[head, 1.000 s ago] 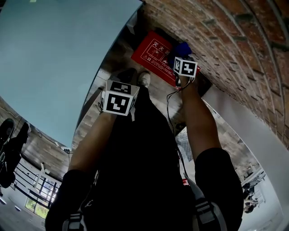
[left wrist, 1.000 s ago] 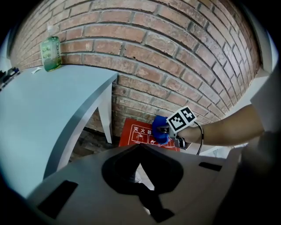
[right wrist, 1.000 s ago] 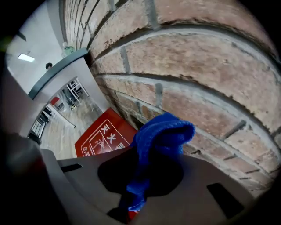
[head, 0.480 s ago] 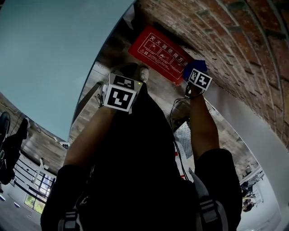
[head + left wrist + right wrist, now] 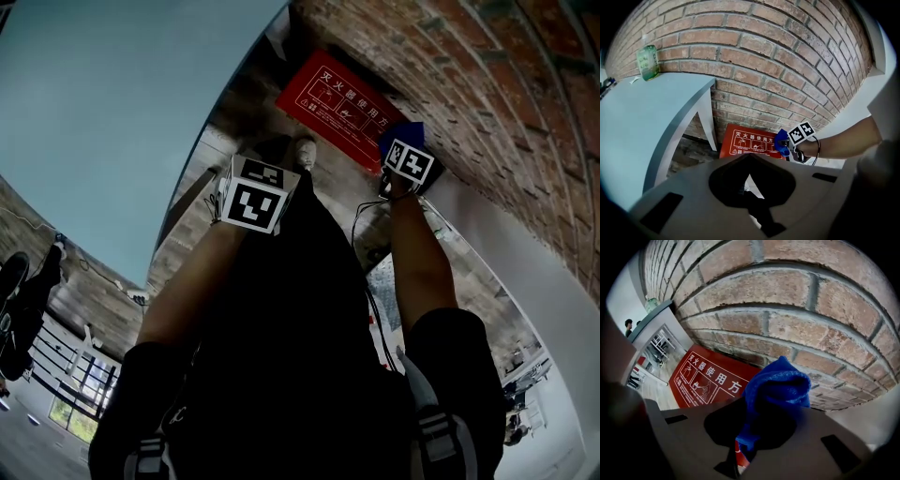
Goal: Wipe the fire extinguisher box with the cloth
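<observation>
Clamping a bunched blue cloth point(image 5: 777, 383) between its jaws, the right gripper point(image 5: 761, 413) holds it at the right end of the red fire extinguisher box point(image 5: 701, 376), close under the brick wall point(image 5: 787, 296). Folds of cloth stick up past the jaw tips. The box lies at the wall's foot, its long axis parallel to the bricks and its white-printed face open to view. The left gripper point(image 5: 749, 161) hangs well apart, jaws together on nothing, beside a grey table point(image 5: 642, 126) bearing a green bottle point(image 5: 648, 62).
</observation>
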Demonstrator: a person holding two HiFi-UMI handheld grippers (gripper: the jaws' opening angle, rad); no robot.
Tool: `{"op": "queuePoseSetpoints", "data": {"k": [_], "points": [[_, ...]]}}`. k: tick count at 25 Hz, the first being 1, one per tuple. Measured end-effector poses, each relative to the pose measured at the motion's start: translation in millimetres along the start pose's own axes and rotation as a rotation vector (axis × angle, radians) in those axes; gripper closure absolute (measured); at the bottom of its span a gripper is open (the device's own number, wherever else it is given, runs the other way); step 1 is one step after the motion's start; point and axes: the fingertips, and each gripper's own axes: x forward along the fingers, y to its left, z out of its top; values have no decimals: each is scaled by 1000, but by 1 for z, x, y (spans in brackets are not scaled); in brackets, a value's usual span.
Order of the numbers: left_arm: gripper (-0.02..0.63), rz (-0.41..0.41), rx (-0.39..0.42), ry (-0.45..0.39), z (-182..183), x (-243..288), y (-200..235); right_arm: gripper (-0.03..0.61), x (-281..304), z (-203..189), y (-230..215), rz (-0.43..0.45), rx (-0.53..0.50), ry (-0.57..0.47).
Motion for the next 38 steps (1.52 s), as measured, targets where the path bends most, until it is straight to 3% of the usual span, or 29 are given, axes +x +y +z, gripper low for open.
{"op": "queuePoseSetpoints", "data": {"k": [8, 15, 20, 24, 30, 38], "points": [[617, 29, -67, 1, -20, -9, 22, 526, 22, 25, 90, 109, -106, -19], [617, 74, -138, 0, -37, -20, 49, 526, 45, 67, 186, 254, -316, -23], [617, 99, -177, 4, -50, -26, 60, 528, 56, 84, 246, 316, -412, -32], [617, 106, -201, 1, -52, -28, 63, 526, 59, 86, 280, 340, -376, -30], [617, 85, -191, -7, -44, -28, 55, 528, 51, 63, 285, 383, -394, 7], [617, 54, -141, -1, -32, -16, 44, 527, 40, 34, 240, 372, -348, 32]]}}
